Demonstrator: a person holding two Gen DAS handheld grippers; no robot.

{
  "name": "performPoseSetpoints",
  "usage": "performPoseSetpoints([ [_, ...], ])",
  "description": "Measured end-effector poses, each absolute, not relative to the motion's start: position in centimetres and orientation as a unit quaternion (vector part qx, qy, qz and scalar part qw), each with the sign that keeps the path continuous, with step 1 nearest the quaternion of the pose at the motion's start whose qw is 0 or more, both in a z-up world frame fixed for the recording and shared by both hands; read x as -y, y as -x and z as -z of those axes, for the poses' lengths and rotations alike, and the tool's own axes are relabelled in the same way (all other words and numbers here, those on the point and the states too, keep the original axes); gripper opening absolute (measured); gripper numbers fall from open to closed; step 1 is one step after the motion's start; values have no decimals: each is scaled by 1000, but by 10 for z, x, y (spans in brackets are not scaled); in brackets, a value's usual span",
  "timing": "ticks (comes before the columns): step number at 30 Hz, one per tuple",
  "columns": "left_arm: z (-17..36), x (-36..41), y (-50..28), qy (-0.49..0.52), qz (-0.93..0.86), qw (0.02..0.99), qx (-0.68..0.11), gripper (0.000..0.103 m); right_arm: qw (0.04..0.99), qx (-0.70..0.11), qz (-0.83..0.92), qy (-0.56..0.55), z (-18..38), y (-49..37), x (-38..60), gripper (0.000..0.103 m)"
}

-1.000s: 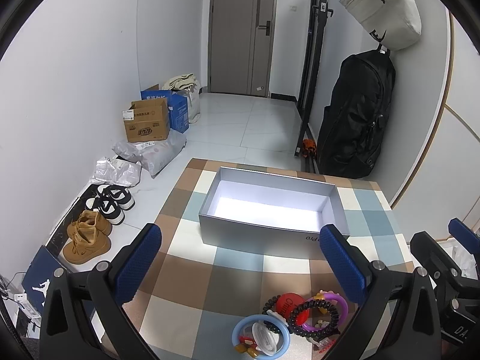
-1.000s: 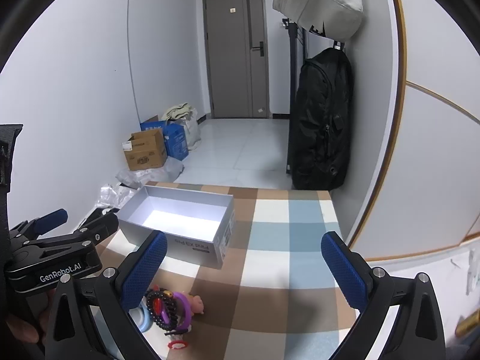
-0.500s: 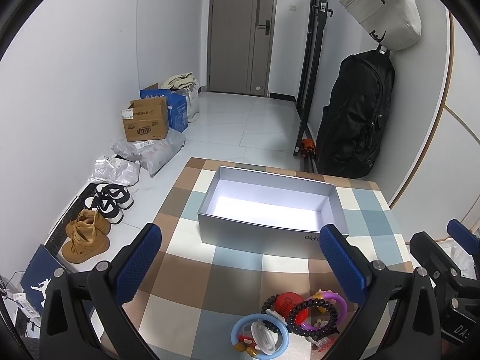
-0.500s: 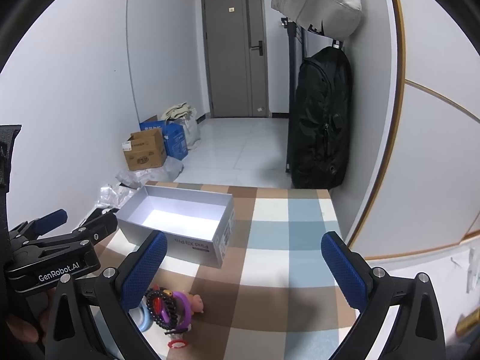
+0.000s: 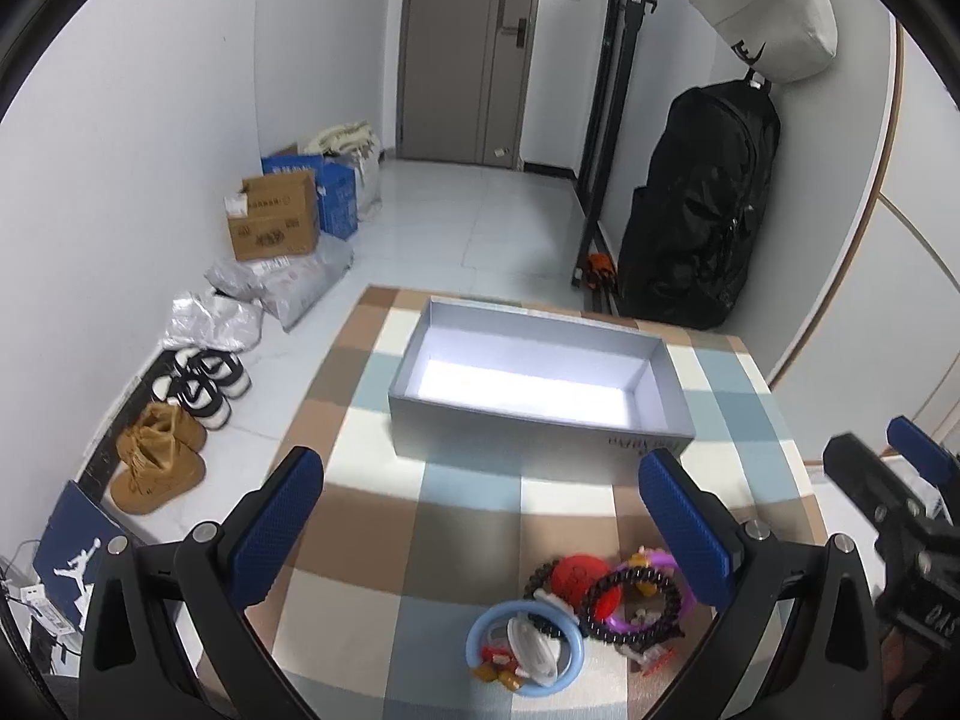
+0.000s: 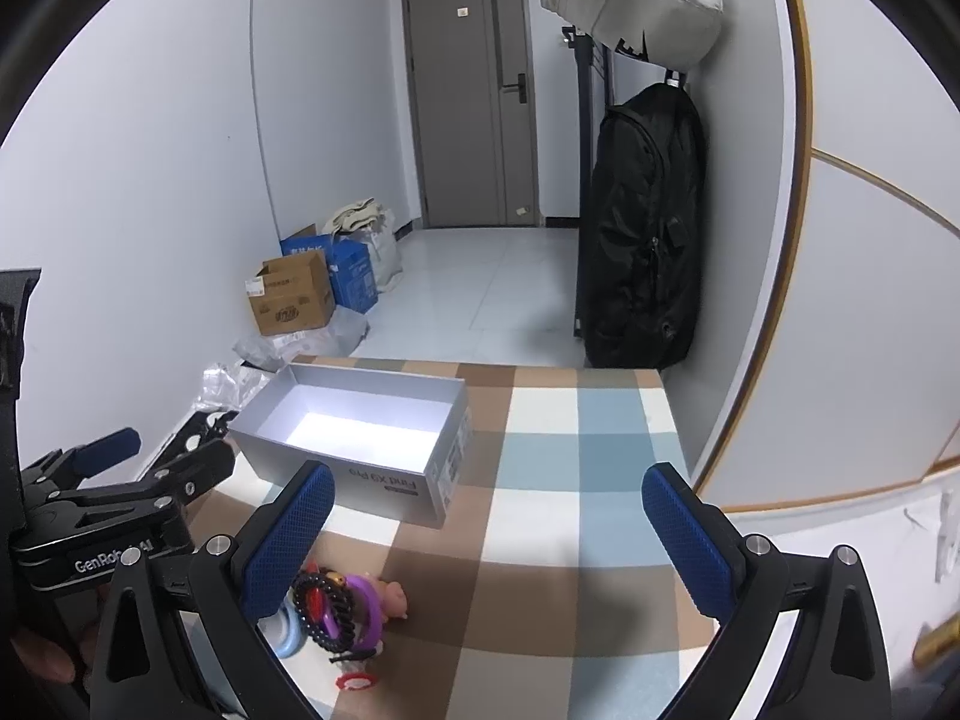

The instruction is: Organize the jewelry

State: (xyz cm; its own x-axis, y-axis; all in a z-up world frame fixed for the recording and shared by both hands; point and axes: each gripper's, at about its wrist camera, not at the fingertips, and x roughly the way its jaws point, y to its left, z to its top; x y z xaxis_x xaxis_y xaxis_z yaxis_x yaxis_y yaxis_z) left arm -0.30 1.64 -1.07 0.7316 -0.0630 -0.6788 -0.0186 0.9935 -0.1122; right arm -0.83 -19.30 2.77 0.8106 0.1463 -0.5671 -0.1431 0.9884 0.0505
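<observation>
I count one open grey box (image 5: 534, 420) on the checked table (image 5: 372, 516), with nothing inside it that I can see. Near my fingers (image 5: 273, 534) lies one heap of jewelry (image 5: 591, 612): one light blue ring (image 5: 480, 630), one dark beaded bracelet (image 5: 630, 630), one purple bracelet (image 5: 660, 561), one red round piece (image 5: 576, 573); the small bits tangled among them I cannot count. On the floor there are two pairs of shoes, one tan (image 5: 157, 463) and one black-and-white (image 5: 204, 378), and two cardboard boxes (image 5: 273, 216). Two bags hang on the wall, one black (image 5: 696, 204), one pale (image 5: 774, 6).
</observation>
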Motion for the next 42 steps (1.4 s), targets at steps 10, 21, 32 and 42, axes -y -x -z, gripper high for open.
performPoseSetpoints([
  [10,34,-15,16,17,67,905,-420,102,941,-329,-79,-22,-22,2,201,103],
  [21,55,-9,25,-19,115,872,-476,96,934,-349,-71,-24,-16,-1,206,103],
  [32,69,3,26,-72,123,861,-488,77,933,-353,-70,-26,-15,-3,207,103],
  [42,71,3,27,-86,129,856,-493,58,932,-353,-69,-37,-15,1,211,103],
])
